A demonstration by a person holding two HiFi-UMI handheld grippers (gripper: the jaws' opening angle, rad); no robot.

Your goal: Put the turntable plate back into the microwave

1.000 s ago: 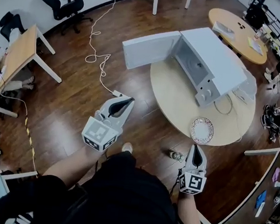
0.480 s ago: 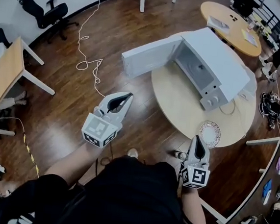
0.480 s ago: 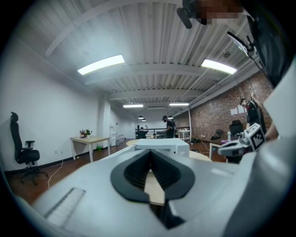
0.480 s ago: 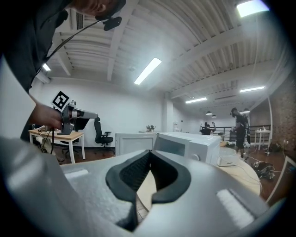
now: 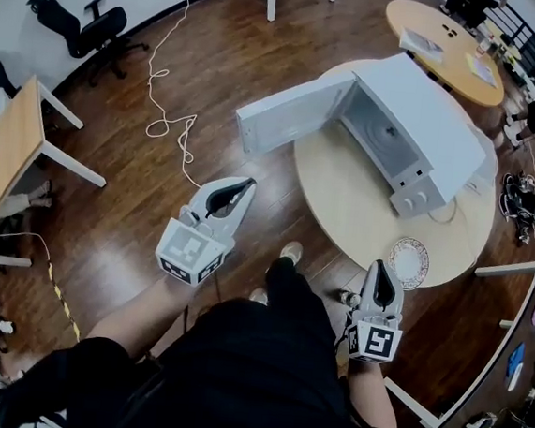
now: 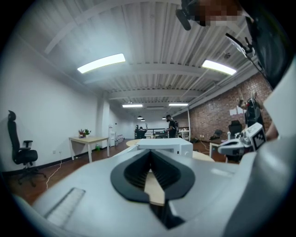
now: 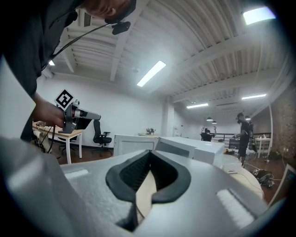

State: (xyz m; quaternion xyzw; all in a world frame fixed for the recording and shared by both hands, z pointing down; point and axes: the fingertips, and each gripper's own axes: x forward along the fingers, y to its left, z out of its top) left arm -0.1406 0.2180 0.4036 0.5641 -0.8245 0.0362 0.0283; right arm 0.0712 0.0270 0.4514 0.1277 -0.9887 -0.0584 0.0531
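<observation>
Seen from the head view, a person stands at a round wooden counter [image 5: 344, 202] with a gripper in each hand. Over the last second we have stepped closer: the counter and the white microwave [image 5: 428, 116] sit larger and nearer in view, and one shoe [image 5: 290, 252] now shows ahead on the wood floor.

The turntable plate [image 5: 409, 262] lies flat near the counter's near edge, outside the microwave and well apart from its cavity. A second ago it lay ahead of the right gripper [image 5: 379, 272]. Now it sits just beside that gripper's tip, to its right, not touching.

The microwave door [image 5: 291, 118] stands swung wide open to the left (the way in looks clear).

The right gripper's fingers [image 7: 134, 169] are pressed together with nothing between them. The left gripper [image 5: 238, 192] hangs over the floor, well short of the counter, its fingers [image 6: 135, 170] also pressed together and empty.

We judge the approach nearly done and the pick-up not yet begun. The right fingers would have to spread before they can take the plate's rim.
</observation>
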